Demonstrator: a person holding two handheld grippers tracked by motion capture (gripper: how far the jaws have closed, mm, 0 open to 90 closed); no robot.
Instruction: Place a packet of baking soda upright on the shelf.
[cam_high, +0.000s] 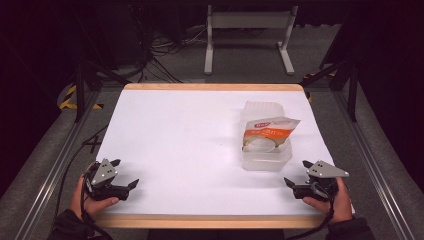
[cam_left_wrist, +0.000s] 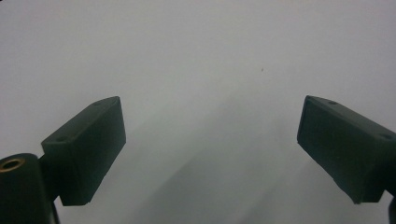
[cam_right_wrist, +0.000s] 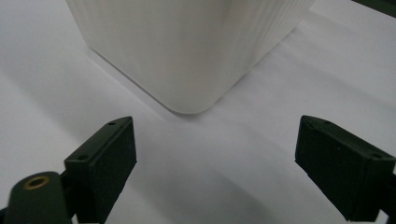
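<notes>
A translucent plastic container (cam_high: 265, 145) stands right of the table's middle, and a white-and-orange snack bag (cam_high: 266, 133) lies in it. Its ribbed white corner (cam_right_wrist: 187, 51) rises just beyond my right gripper (cam_right_wrist: 215, 158), whose jaws are spread wide and hold nothing. In the high view that right gripper (cam_high: 298, 173) rests near the front right edge, a short way from the container. My left gripper (cam_high: 125, 173) sits at the front left corner, held by a hand. Its jaws (cam_left_wrist: 210, 149) are wide apart over bare white table.
The white table (cam_high: 180, 145) has a wooden rim at front and back. Aluminium rails run along both sides. Beyond the far edge are a white metal stand (cam_high: 247, 35) and cables on the floor.
</notes>
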